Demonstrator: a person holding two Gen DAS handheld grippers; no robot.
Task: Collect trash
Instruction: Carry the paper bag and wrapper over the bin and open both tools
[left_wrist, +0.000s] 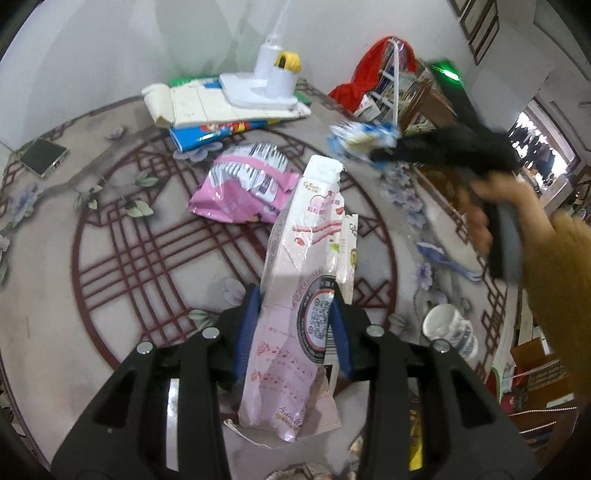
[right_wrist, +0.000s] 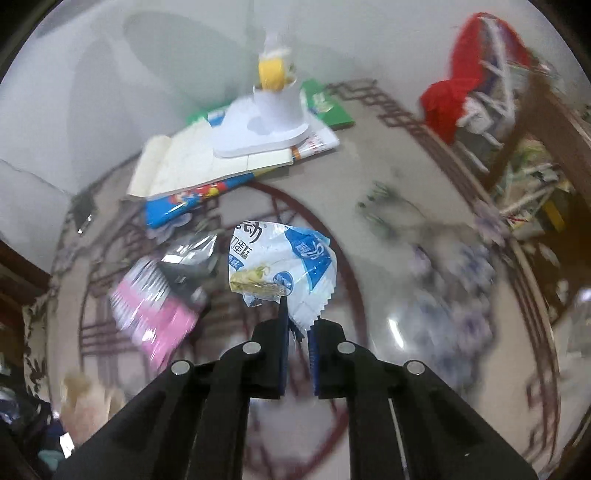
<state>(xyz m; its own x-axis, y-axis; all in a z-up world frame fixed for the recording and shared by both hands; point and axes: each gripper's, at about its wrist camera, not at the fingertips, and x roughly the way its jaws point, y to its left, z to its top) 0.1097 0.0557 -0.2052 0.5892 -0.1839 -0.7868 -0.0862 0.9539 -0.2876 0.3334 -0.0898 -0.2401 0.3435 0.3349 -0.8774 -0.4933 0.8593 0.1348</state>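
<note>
My left gripper (left_wrist: 293, 314) is shut on a long pale pink snack bag (left_wrist: 295, 280) and holds it above the patterned table (left_wrist: 110, 258). My right gripper (right_wrist: 298, 325) is shut on a blue and white snack wrapper (right_wrist: 284, 258), held in the air; it also shows blurred in the left wrist view (left_wrist: 362, 136) at the tip of the right gripper (left_wrist: 380, 151). A pink and white crumpled bag (left_wrist: 240, 188) lies on the table beyond the pink bag, and shows in the right wrist view (right_wrist: 155, 310).
A stack of books (left_wrist: 207, 107) with a white lamp base (left_wrist: 258, 85) stands at the back. A red cloth over a rack (left_wrist: 373, 74) is at the back right. A white mug (left_wrist: 450, 328) and a blue spoon (left_wrist: 443, 258) lie at right. A dark small box (left_wrist: 42, 155) sits far left.
</note>
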